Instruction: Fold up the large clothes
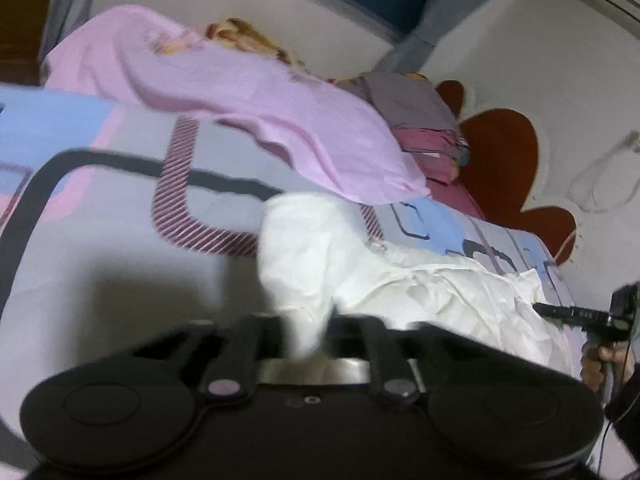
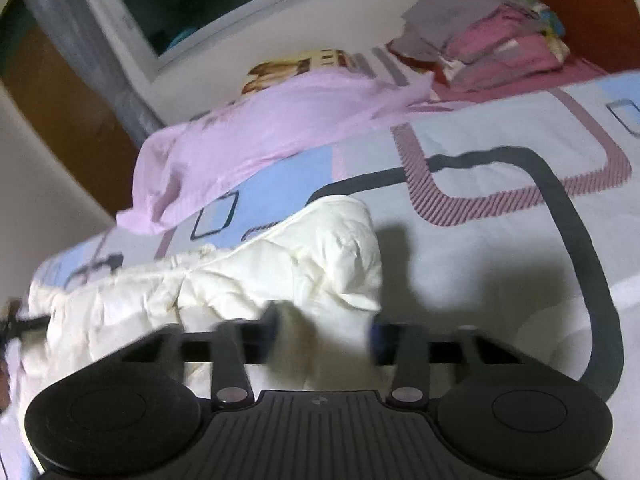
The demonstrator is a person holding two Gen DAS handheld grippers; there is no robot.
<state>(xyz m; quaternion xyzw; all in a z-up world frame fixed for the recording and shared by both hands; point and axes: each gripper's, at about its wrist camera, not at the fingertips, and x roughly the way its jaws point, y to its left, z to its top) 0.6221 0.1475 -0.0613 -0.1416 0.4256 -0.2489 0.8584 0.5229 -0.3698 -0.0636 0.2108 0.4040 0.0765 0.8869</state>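
Note:
A crumpled white garment (image 1: 420,292) lies on the patterned bedsheet (image 1: 120,264). In the left wrist view my left gripper (image 1: 306,332) is shut on a bunched corner of it, and the cloth rises out of the jaws in a lifted fold. In the right wrist view the same white garment (image 2: 248,276) lies in front of my right gripper (image 2: 326,334). That gripper's blurred jaws stand apart over the garment's near edge, with shadowed cloth in the gap. The right gripper (image 1: 576,314), held in a hand, also shows at the garment's far end in the left view.
A pink garment (image 1: 224,92) is spread across the far side of the bed. A stack of folded clothes (image 2: 492,52) sits by the red-brown headboard (image 1: 504,160). A window (image 2: 188,4) and curtains are behind the bed, against white walls.

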